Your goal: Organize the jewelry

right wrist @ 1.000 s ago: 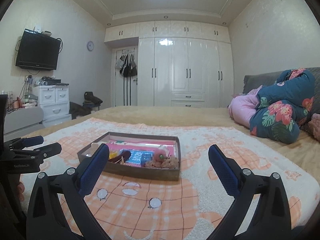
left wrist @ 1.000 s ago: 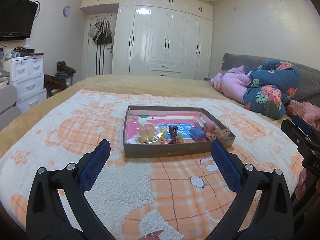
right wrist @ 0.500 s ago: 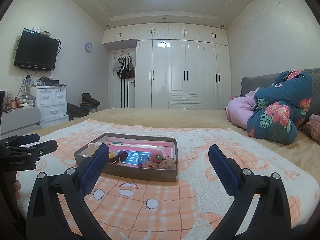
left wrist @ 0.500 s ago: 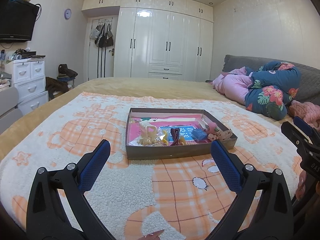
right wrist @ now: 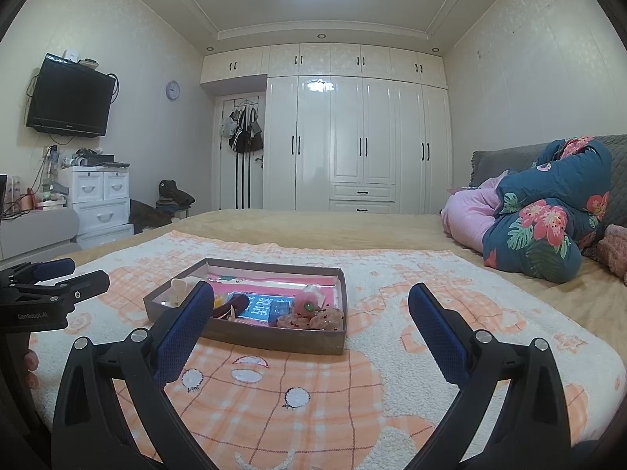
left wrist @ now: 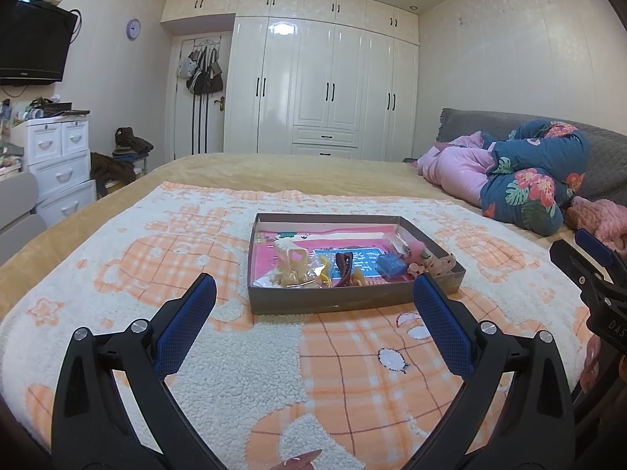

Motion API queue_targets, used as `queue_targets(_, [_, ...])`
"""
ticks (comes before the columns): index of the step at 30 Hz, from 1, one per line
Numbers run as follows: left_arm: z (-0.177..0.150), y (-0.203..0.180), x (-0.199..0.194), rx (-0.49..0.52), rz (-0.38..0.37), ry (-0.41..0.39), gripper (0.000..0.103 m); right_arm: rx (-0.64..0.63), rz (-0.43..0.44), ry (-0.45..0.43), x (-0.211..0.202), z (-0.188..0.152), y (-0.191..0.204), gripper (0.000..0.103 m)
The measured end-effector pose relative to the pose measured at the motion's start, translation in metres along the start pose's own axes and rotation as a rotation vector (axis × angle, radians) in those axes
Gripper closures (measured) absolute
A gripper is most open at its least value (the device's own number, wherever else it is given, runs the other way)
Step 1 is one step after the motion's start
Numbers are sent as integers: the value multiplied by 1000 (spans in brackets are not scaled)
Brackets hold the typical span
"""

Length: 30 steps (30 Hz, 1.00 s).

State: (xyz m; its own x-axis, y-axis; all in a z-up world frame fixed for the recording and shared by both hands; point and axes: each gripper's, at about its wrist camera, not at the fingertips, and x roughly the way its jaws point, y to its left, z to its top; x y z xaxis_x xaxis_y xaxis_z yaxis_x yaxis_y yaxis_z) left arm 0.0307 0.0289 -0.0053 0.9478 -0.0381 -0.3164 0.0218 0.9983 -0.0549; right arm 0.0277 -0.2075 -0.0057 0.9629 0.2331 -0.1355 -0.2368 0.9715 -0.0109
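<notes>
Left wrist view: left tool [left wrist: 313,305] spread wide, empty; right tool [right wrist: 311,311] likewise. Shallow cardboard tray [left wrist: 333,303] of hair clips [left wrist: 345,268] ahead of both, on fleece blanket [left wrist: 235,372]. Risk judged: light tray shoved or tipped on soft bedding; tangled clips dragged out together.
</notes>
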Motion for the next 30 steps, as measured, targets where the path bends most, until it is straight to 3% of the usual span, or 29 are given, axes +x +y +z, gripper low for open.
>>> queue_targets(30, [0, -1, -1, 4, 4, -2, 11, 0, -2, 7, 1, 0, -3, 6])
